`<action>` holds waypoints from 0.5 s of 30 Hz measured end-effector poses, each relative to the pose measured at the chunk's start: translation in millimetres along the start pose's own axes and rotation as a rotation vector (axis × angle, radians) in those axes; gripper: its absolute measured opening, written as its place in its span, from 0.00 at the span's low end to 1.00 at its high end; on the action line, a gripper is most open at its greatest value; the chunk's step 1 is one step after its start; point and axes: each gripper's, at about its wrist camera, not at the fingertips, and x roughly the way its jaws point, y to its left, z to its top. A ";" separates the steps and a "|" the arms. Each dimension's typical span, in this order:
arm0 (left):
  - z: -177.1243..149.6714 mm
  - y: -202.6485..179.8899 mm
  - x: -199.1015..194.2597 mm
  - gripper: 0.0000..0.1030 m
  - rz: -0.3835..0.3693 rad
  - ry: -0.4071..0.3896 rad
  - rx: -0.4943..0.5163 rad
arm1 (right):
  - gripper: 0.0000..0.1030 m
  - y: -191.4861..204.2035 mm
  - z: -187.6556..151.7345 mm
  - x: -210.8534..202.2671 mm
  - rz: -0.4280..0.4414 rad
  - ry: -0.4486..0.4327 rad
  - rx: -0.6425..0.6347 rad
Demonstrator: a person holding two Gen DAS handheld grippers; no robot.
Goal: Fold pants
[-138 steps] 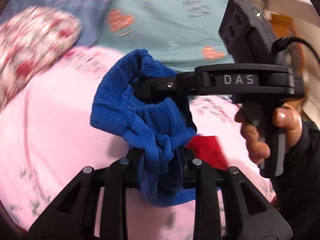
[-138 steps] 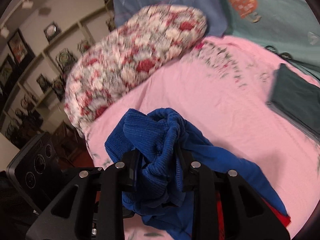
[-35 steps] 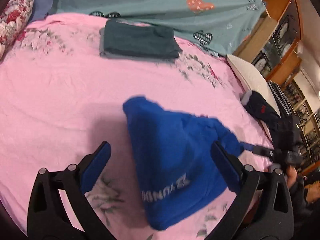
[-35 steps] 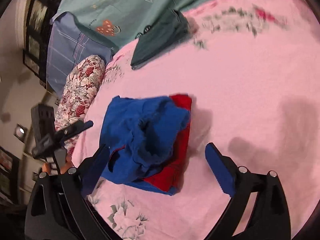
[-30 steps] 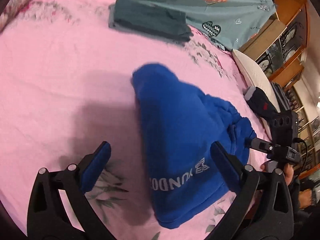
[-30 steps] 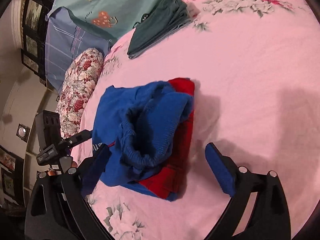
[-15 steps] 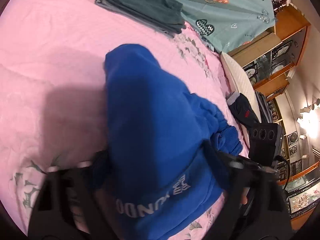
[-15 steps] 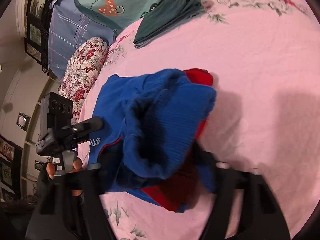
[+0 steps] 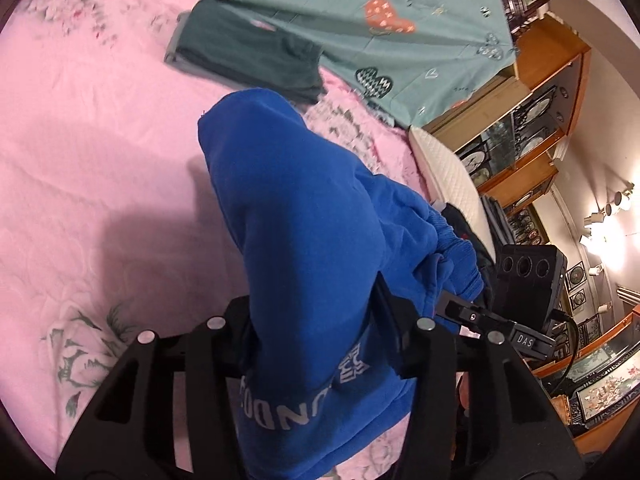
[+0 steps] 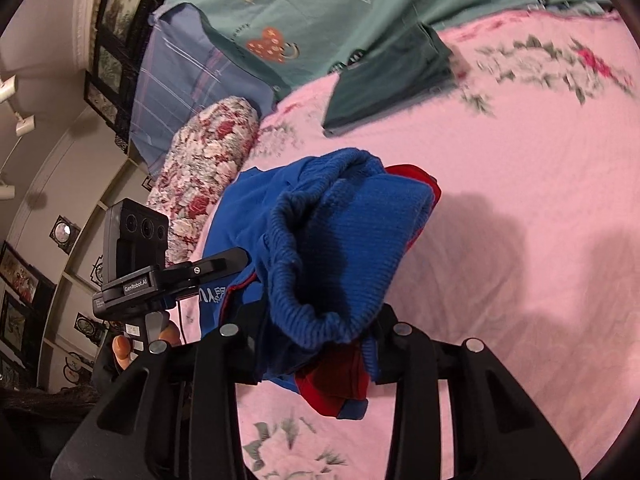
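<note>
Left gripper (image 9: 316, 340) is clamping the printed end of the blue fleece pants with red lining (image 9: 304, 240); its jaws have just been closing, and cloth is now bunched between them. Pants are sitting as a partly folded bundle on the pink floral bedsheet (image 9: 100, 160), toward the near edge of the bed, with the far end still resting on the sheet.

Right gripper (image 10: 320, 340) is clamping the ribbed waistband end, jaws also just closed, with blue knit and some red lining caught between them. The other gripper's handle and a hand (image 10: 160, 336) are showing at the left of this view.

Reading this as the start of a lift to carry the near edge over for the next fold. To do it well:
- keep both grippers level with each other so the fold line is staying straight
- check that all layers are in the grip; red lining is hanging out underneath on the right side, likely to slip
- carry toward the far edge, stopping short of the folded dark green garment (image 9: 244, 56) near the teal heart-print blanket (image 9: 360, 0)
- lay down flat before releasing, no drop
</note>
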 end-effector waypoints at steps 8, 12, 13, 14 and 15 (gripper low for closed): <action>49.0 -54.9 -53.2 0.48 0.006 -0.138 0.110 | 0.35 70.4 51.8 -43.8 -0.015 -0.115 -0.176; 96.2 -94.1 -79.2 0.48 0.039 -0.268 0.223 | 0.35 116.0 104.4 -60.1 -0.044 -0.213 -0.298; 110.0 -98.7 -81.2 0.48 0.040 -0.287 0.229 | 0.35 121.8 117.4 -61.0 -0.053 -0.231 -0.314; 127.4 -101.4 -82.5 0.48 0.041 -0.308 0.233 | 0.35 125.8 133.5 -60.6 -0.060 -0.251 -0.322; 140.9 -102.0 -83.1 0.48 0.048 -0.332 0.245 | 0.35 128.7 149.2 -58.4 -0.070 -0.269 -0.335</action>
